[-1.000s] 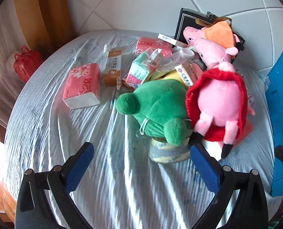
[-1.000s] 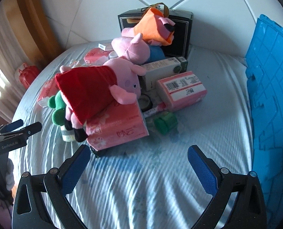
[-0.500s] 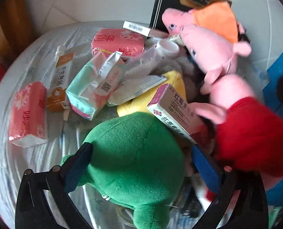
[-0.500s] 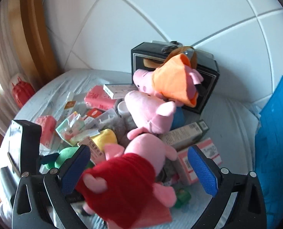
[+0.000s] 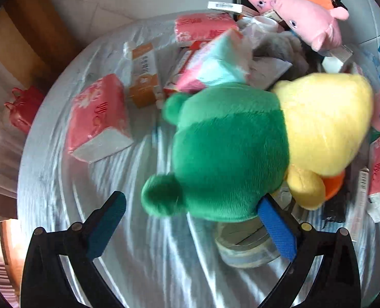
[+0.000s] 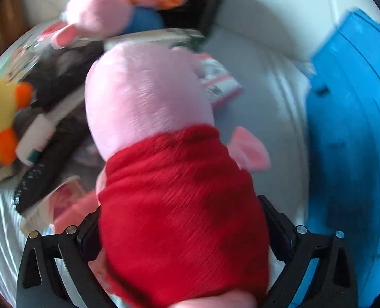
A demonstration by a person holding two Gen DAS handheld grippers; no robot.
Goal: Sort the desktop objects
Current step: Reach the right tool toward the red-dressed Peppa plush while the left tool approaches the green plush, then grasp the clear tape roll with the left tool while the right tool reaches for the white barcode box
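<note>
Right gripper (image 6: pixel 182 233): fingers clamped on the red-dressed body of a pink plush pig (image 6: pixel 164 154), one finger each side of the dress; head points away from the camera, toy appears lifted clear of the pile, though blur prevents certainty. Grip is mid-body, probably because the soft dress compresses and gives a secure hold. Blue plastic crate (image 6: pixel 349 133) stands to the right, near the held pig; judged the likely drop point for soft toys. Left gripper (image 5: pixel 190 220): fingers apart, nothing held; right finger touches or sits just beside a green plush toy w/ round ears (image 5: pixel 228 151), left finger over bare cloth. Green toy lies on a clear tape roll (image 5: pixel 246 243) and against a yellow plush duck (image 5: pixel 326 120). Approach looks off-centre; fingers would need shifting right to straddle the toy. Red tissue pack (image 5: pixel 97 118) and orange-white tube box (image 5: pixel 143 74) lie far left on the white-clothed surface (image 5: pixel 138 256), apart from the heap. Sorting at an early stage: most items remain piled.
</note>
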